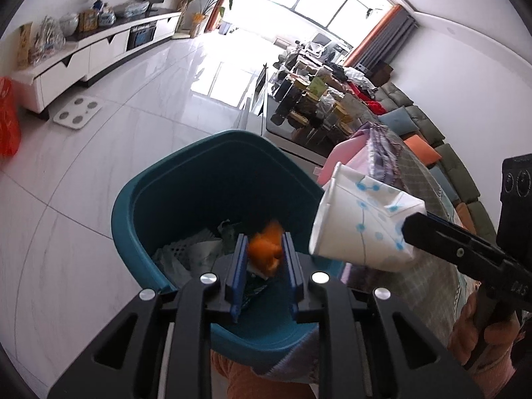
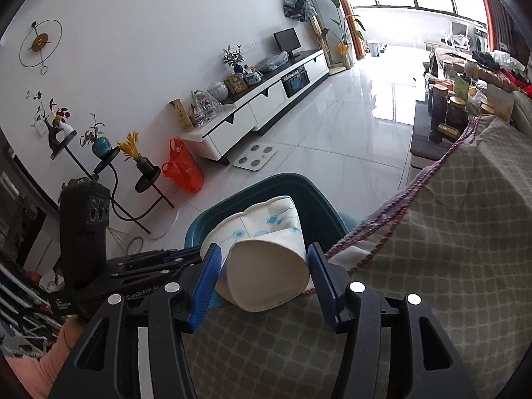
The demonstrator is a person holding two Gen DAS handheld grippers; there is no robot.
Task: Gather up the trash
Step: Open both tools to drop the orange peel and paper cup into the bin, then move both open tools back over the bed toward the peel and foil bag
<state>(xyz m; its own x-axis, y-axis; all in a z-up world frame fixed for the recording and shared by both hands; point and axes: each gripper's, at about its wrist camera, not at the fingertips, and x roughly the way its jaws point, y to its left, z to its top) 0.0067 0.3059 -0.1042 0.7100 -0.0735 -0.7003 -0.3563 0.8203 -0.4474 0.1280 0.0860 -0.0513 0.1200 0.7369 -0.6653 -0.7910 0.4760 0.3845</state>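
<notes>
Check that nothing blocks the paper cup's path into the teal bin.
Nothing visible does. The paper cup, gripped by the right gripper, hangs beside the teal bin's open rim; only the left gripper with orange scrap hovers over it.

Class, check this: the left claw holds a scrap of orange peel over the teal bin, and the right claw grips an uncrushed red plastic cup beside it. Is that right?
Not quite. The right claw grips a crushed white paper cup with blue markings, as the right wrist view shows. The rest stands: the left claw has an orange scrap between its fingers over the teal bin.
</notes>
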